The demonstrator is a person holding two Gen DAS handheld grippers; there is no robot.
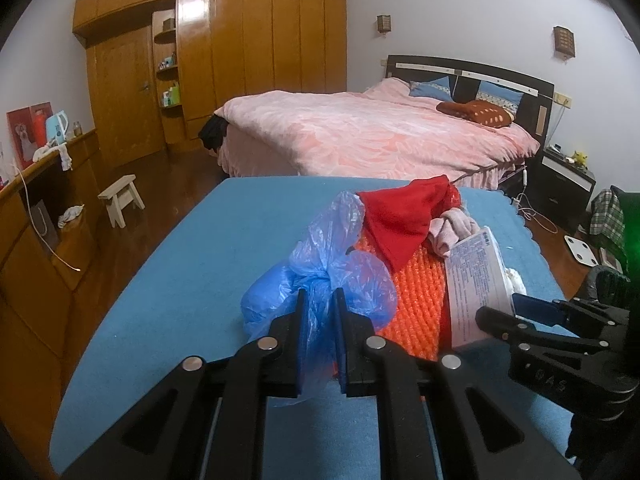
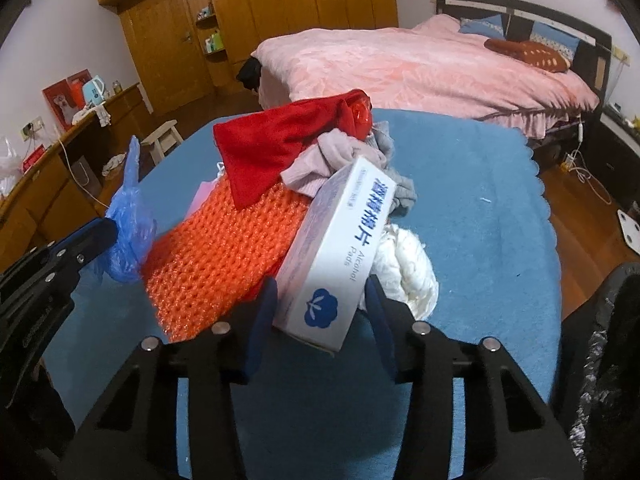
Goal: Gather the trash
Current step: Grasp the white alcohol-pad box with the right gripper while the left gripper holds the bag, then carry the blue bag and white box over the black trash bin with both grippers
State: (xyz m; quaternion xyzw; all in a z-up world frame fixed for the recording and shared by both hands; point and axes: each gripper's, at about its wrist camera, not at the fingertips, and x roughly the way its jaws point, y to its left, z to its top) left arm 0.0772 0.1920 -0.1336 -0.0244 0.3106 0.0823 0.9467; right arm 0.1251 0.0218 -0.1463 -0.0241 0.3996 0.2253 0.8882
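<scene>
On the blue table (image 2: 480,240), the orange mesh (image 2: 224,248) lies at centre, the stiff, light box (image 2: 332,256) at its three o'clock straddled near its end by the right hand-held gripper (image 2: 322,304), partly closed, the limp, slippery blue bag (image 1: 320,280) at nine o'clock pinched by the closed left hand-held gripper (image 1: 320,308).

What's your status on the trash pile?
Left gripper shut on blue plastic bag. Right gripper straddling alcohol pads box, grip unconfirmed. Orange bubble wrap, clothes alongside.
</scene>
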